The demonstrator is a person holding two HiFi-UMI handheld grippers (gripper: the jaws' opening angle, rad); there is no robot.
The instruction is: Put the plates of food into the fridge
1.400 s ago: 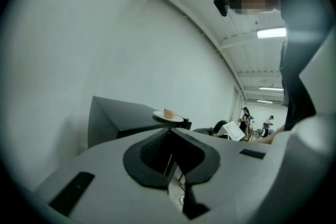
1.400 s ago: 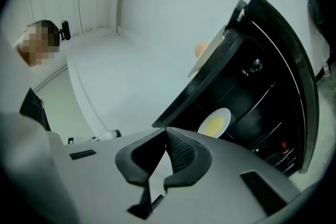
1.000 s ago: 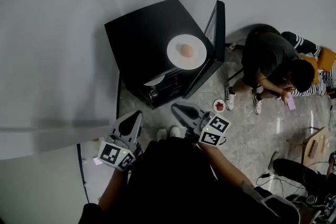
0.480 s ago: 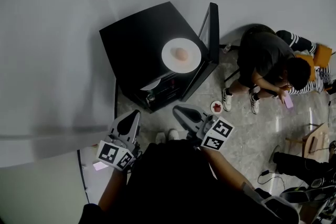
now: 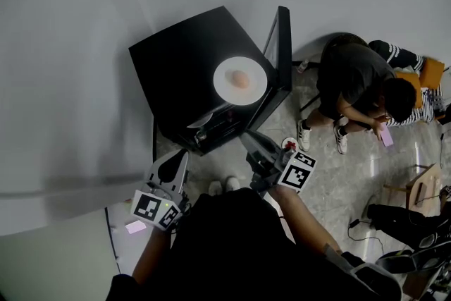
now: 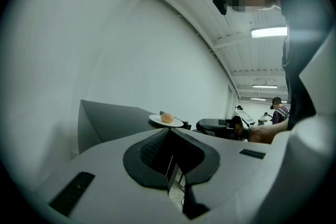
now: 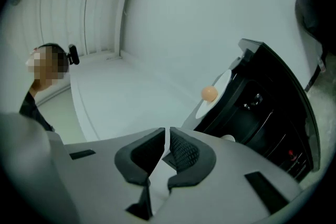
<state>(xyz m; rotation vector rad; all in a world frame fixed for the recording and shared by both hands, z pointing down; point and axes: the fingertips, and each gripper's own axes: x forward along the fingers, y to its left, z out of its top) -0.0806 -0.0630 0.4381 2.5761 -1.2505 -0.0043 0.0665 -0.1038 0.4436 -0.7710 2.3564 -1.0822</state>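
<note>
A black mini fridge [image 5: 184, 70] stands against the wall with its door [image 5: 282, 46] swung open. On its top sits a white plate [image 5: 240, 80] with a peach-coloured ball of food [image 7: 209, 93]. Another white plate [image 5: 201, 120] shows inside the fridge. A small plate with red food [image 5: 289, 144] lies on the floor, partly hidden by my right gripper [image 5: 255, 144]. That gripper is shut and holds nothing, in front of the fridge's open side. My left gripper [image 5: 176, 162] is lower left, also shut and empty [image 6: 169, 131], pointing towards the fridge.
A person [image 5: 359, 81] sits on the floor right of the fridge door, looking at a pink phone. A wooden stool [image 5: 421, 195] and cables lie at the far right. A pink slip [image 5: 135, 227] lies on the floor at lower left. White wall stands behind the fridge.
My right gripper has moved up and to the right towards the fridge door and has rolled. It now covers part of the red-food plate. The left gripper has stayed about where it was.
</note>
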